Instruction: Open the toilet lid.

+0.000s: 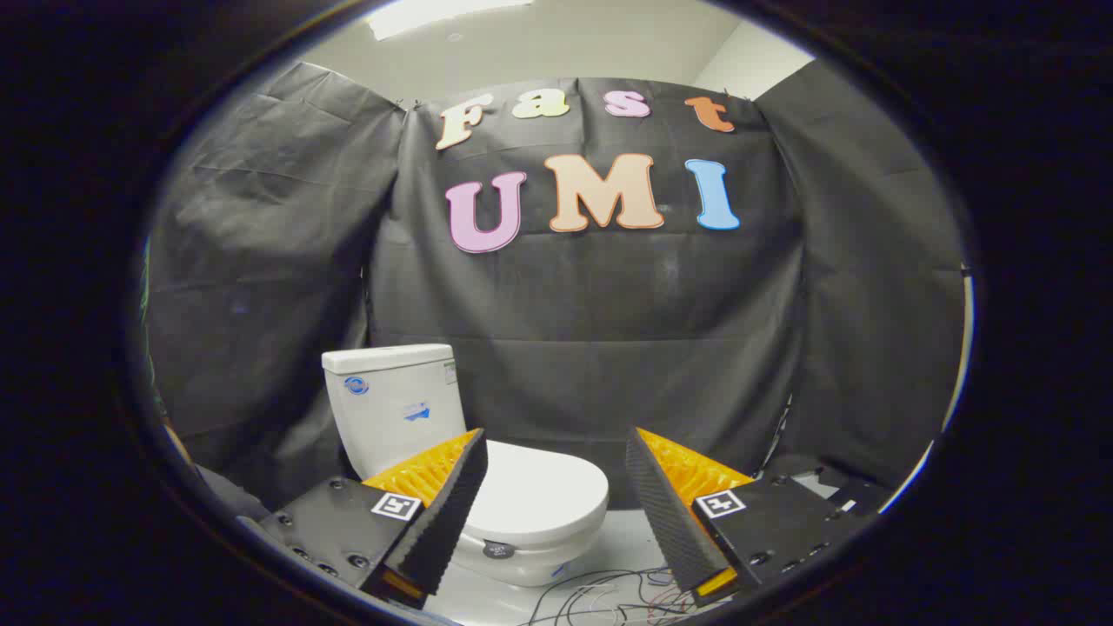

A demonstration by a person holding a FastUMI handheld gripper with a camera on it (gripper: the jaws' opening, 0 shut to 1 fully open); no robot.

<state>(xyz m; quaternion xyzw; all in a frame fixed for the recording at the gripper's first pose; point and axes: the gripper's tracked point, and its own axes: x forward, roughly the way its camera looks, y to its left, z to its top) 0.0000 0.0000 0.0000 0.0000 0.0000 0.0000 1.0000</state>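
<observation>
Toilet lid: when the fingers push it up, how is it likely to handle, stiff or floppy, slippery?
The toilet lid looks like a rigid glossy shell, so it probably lifts as one stiff piece, likely swinging up toward the tank. Its smooth rounded surface may slip on the fingers. The hand-held gripper is open, short of it.

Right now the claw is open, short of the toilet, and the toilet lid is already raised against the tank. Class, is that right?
Not quite. The gripper view shows the lid still down flat on the toilet. The claw is open, short of it.
</observation>
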